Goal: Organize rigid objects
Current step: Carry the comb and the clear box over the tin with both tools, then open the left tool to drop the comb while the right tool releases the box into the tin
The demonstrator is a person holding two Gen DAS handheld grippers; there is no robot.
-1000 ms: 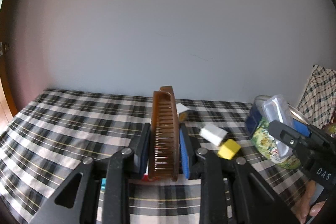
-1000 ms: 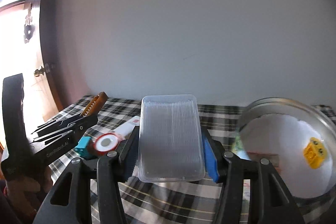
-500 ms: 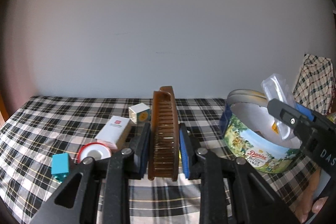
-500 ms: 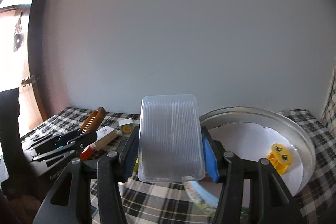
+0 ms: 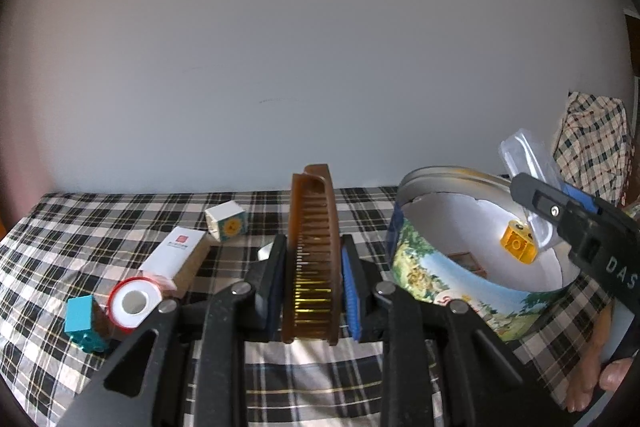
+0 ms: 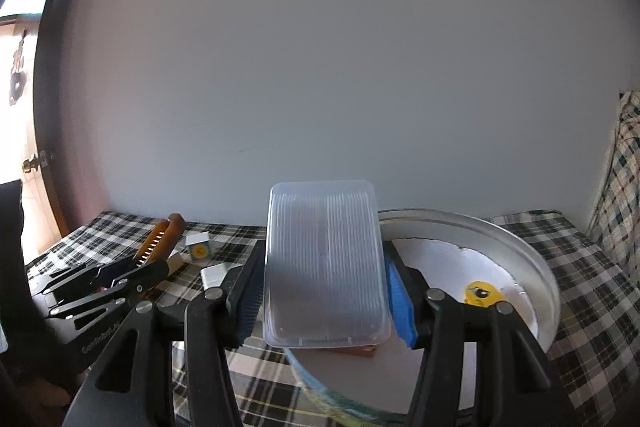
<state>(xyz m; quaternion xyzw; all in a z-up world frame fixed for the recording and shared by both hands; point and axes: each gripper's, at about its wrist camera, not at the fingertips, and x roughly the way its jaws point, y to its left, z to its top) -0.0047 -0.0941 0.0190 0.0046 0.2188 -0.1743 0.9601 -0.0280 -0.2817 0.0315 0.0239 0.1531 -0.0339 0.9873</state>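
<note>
The left gripper clamps a brown comb between its fingers above the checkered surface. The right gripper grasps a clear plastic box over the round tin (yellow block inside).

We see soft, dim daylight on both views, brightest at nine o'clock on the right wrist view. Fisheye bending and dark vignetting mark our edges
</note>
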